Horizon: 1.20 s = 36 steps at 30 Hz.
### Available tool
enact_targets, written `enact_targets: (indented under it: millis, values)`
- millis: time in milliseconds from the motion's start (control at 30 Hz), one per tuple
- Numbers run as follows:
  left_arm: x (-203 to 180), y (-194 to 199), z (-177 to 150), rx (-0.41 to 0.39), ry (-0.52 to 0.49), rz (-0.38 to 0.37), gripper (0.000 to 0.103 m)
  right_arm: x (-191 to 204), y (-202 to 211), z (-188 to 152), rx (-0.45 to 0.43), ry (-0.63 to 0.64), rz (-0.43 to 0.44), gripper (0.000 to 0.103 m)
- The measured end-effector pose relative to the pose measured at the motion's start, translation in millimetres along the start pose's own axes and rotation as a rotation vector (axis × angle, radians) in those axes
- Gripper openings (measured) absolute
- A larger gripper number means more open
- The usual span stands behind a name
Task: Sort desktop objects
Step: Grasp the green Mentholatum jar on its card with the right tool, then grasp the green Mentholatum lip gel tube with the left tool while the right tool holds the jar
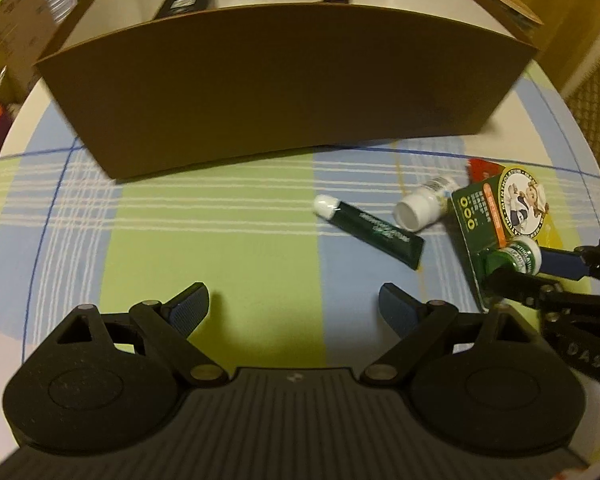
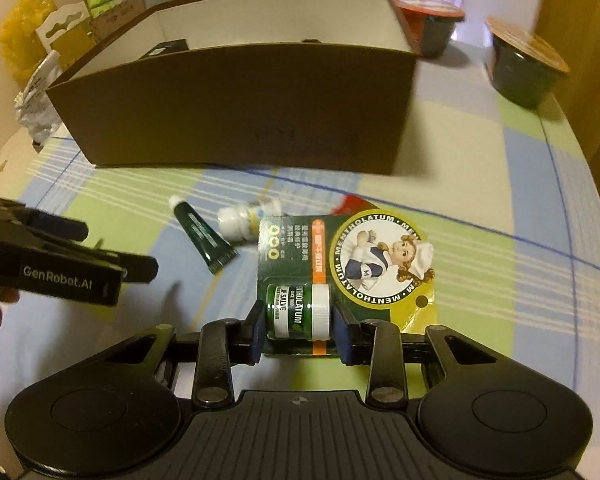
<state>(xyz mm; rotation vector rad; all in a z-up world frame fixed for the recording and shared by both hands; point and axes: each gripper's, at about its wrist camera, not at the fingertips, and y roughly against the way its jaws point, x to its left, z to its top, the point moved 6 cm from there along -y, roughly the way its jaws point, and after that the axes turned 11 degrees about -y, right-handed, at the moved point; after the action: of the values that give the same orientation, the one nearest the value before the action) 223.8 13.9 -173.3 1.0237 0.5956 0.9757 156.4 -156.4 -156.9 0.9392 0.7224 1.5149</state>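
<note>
The right tool [image 2: 298,330] is closed on the little green jar [image 2: 298,312] that sits in a card pack [image 2: 340,264], with a pad pressing on each side of the jar. The pack lies flat on the counter [image 2: 480,280], at about six o'clock from the big brown box [image 2: 240,108]. The left tool [image 1: 294,306] is wide open and holds nothing; it hangs over a bare patch of the checked cloth at about nine o'clock from the pack. Some sorting looks done: a dark thing [image 1: 188,2] is already inside the box, at its far left. A lot is left. A green tube [image 2: 206,240] lies at about ten o'clock from the pack, and a white bottle [image 2: 240,222] lies on its side between the tube and the pack, close to the pack's top edge. Something red [image 2: 350,204] peeks out from under the pack at twelve o'clock. Two dark bowls with lids [image 2: 528,68] stand at about three o'clock from the box. I think the pack goes into the box next, and then the tube and the bottle have to follow.
</note>
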Motion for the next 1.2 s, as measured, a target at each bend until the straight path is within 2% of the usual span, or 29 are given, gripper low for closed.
enact_targets:
  millis: [433,567,733,800,1100,1200]
  values:
    - [-27.8,-15.4,23.2,-0.128,-0.238,-0.102,0.090,-62.5,20.8,-26.9,0.029,-0.169,-0.101,0.032]
    - [-38.6,-22.9,28.8,-0.133,-0.291,-0.128,0.090,-67.5,21.5,-25.6,0.020,-0.191,-0.107,0.032]
    - [-46.9,-32.9,29.7,-0.137,-0.375,-0.127,0.088,-66.9,21.4,-26.0,0.014,-0.199,-0.107,0.032]
    - [-47.2,-37.6,29.0,-0.131,-0.402,-0.133,0.084,-66.8,21.0,-26.5,0.012,-0.199,-0.105,0.032]
    - [-46.8,-37.5,28.7,-0.167,-0.490,-0.170,0.082,-67.3,19.8,-25.6,0.018,-0.197,-0.103,0.032]
    - [-47.0,-34.8,28.0,-0.171,-0.552,-0.173,0.083,-67.2,19.2,-25.3,0.019,-0.203,-0.101,0.032]
